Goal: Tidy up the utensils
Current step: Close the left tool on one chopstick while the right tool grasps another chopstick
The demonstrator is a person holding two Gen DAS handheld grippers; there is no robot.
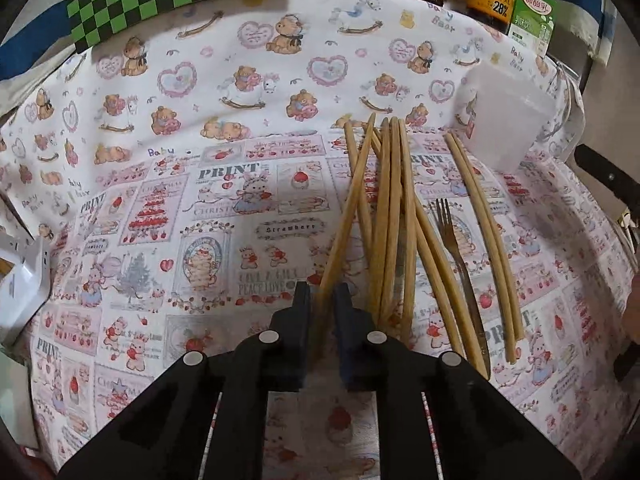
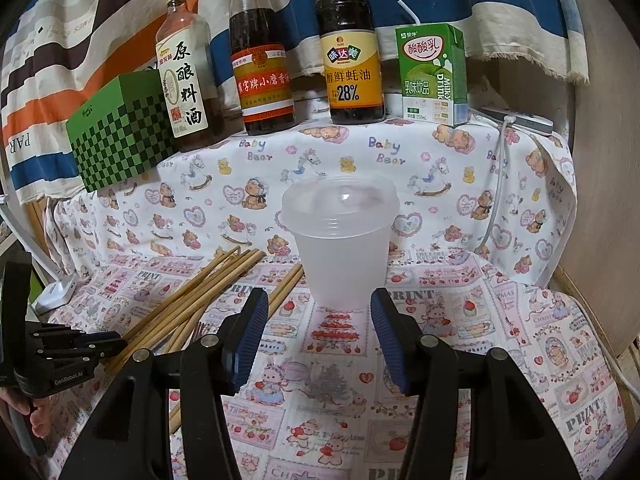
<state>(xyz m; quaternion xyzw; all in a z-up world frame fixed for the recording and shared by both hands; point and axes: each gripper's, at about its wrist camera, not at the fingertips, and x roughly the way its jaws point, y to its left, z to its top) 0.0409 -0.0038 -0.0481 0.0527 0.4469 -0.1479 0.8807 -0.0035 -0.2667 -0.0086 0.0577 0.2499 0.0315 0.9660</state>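
Chopsticks (image 1: 394,216): light, stiff, slippery, left of cup (image 2: 339,240); left claw (image 1: 322,300) pinching one's thick end, right claw (image 2: 318,312) wide.

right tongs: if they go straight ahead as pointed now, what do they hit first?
Most likely the translucent plastic cup. It stands upright, centred ahead of the open right tongs, with only bare tablecloth between. The chopsticks lie off to the left of that line. Depth is uncertain.

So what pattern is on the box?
Green and dark checks on the box, clearest in the right wrist view.
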